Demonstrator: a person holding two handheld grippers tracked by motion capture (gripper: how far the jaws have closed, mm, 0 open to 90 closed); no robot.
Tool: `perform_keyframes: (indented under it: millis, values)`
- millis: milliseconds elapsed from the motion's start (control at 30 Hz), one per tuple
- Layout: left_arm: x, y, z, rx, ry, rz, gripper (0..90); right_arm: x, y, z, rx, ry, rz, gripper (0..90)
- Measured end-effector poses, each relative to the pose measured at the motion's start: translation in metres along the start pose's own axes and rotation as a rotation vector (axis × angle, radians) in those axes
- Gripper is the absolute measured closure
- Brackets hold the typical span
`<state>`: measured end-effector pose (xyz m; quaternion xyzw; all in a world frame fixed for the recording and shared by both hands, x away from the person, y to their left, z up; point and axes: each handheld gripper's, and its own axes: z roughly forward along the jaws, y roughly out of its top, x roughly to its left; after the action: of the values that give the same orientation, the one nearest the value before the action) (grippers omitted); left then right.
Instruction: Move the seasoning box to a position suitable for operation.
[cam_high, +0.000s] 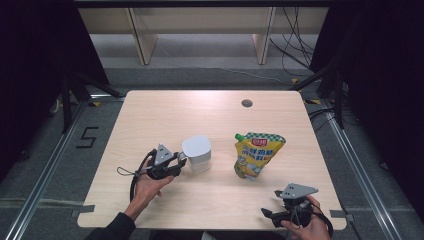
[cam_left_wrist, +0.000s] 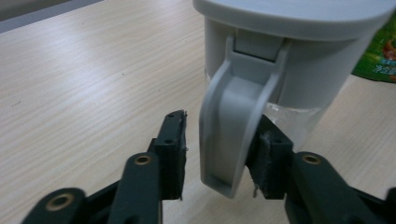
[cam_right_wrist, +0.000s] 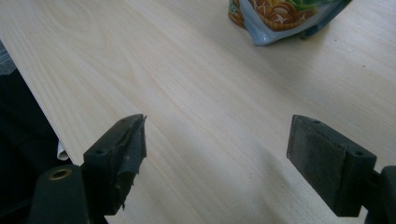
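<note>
A white jug (cam_high: 196, 152) with a grey lid stands upright near the table's middle. In the left gripper view its grey handle (cam_left_wrist: 229, 135) lies between the jaws of my left gripper (cam_left_wrist: 219, 154). The right pad touches the handle and a narrow gap shows at the left pad. In the high view my left gripper (cam_high: 181, 161) sits just left of the jug. A yellow and green spouted pouch (cam_high: 256, 155) lies to the right of the jug. My right gripper (cam_high: 270, 202) rests near the front right edge, open wide over bare wood (cam_right_wrist: 217, 149), with the pouch (cam_right_wrist: 285, 14) ahead of it.
The wooden table (cam_high: 165, 115) has a small round hole (cam_high: 247, 103) near its far edge. Shelving legs and cables stand on the floor beyond. The pouch's green corner (cam_left_wrist: 378, 51) shows behind the jug in the left gripper view.
</note>
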<state>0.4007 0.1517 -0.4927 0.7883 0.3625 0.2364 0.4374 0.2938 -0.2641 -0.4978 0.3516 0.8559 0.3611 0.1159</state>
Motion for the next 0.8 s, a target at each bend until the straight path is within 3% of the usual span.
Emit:
perform_keyframes:
  millis: [33,133,167,200,233,267,300,400,467,533,633,667,700,733,800]
  values:
    - [0.001,0.001,0.002,-0.009,-0.012,0.009,62.7,0.001,0.000,0.000,0.004,0.003,0.012,20.8]
    - [0.001,0.001,0.004,-0.001,-0.006,0.023,68.0,-0.001,0.000,0.000,-0.002,0.003,-0.020,20.8]
    - [0.000,0.001,0.005,-0.006,-0.007,0.001,68.3,0.000,0.000,0.000,0.000,0.008,-0.007,20.8]
    - [0.004,0.002,0.005,-0.003,-0.007,0.049,68.7,0.000,0.000,0.000,0.002,0.009,-0.008,20.8]
    - [0.004,0.002,0.005,-0.003,-0.007,0.049,68.8,0.000,0.000,0.000,0.007,0.010,-0.004,20.8]
    - [0.002,0.001,0.005,-0.009,-0.011,0.013,68.9,0.000,0.000,0.000,0.005,0.006,-0.008,20.8]
    - [0.003,0.001,0.003,0.011,-0.016,0.034,69.0,0.002,0.000,0.000,0.011,0.011,0.005,20.9]
    - [0.000,0.000,0.002,-0.005,-0.024,0.018,69.0,0.003,0.000,0.000,0.016,0.015,0.001,20.9]
    - [0.001,0.000,0.000,0.009,-0.034,0.037,68.9,0.003,0.000,0.000,0.015,0.016,0.000,21.0]
    - [-0.002,-0.002,-0.001,-0.003,-0.039,0.020,68.9,0.001,0.001,0.000,0.012,0.014,-0.010,21.0]
    - [-0.005,-0.005,-0.007,-0.004,-0.080,0.032,68.9,0.002,0.000,0.000,0.008,0.016,0.007,21.0]
    - [-0.005,-0.005,-0.009,0.003,-0.085,0.058,68.9,0.000,0.000,0.000,0.006,0.012,-0.010,21.0]
    - [-0.009,-0.006,-0.010,-0.003,-0.092,0.032,68.9,0.001,0.000,0.000,0.010,0.013,0.004,21.1]
    - [-0.010,-0.007,-0.012,-0.003,-0.090,0.056,68.8,0.001,0.000,0.000,0.010,0.014,0.004,21.0]
    - [-0.014,-0.008,-0.015,-0.001,-0.110,0.053,68.8,0.002,0.000,0.000,0.008,0.016,0.001,21.0]
